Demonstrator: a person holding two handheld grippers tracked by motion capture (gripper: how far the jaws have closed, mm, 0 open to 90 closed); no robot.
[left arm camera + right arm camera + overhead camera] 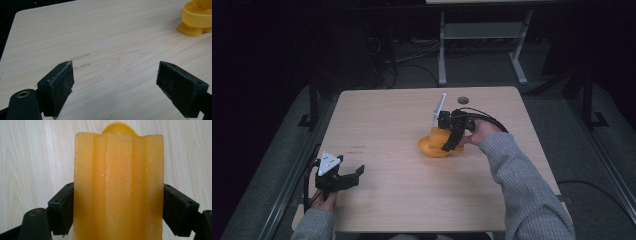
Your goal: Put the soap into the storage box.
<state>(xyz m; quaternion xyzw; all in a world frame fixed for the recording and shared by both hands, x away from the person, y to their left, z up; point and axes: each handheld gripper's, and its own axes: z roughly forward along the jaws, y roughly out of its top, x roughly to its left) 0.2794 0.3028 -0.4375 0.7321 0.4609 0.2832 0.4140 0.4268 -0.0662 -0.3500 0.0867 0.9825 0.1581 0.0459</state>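
An orange-yellow ribbed block [118, 170] stands between the jaws of my right gripper [118, 210], which press on both of its sides. In the high view this block [439, 134] is just over a yellow bowl-like piece [432, 147] near the table's middle, and my right gripper [447, 142] points down at it. The bowl's rounded edge [117, 126] peeks out beyond the block. My left gripper [348, 176] rests low at the front left, open and holding nothing. In its own view, the left gripper [115, 82] looks across bare wood toward the yellow bowl [197, 15].
The light wooden table [387, 115] has a round cable hole [462, 100] near its far edge. A white desk frame [482, 45] and cables stand on the dark floor beyond. Faint scuff marks [81, 57] lie ahead of the left gripper.
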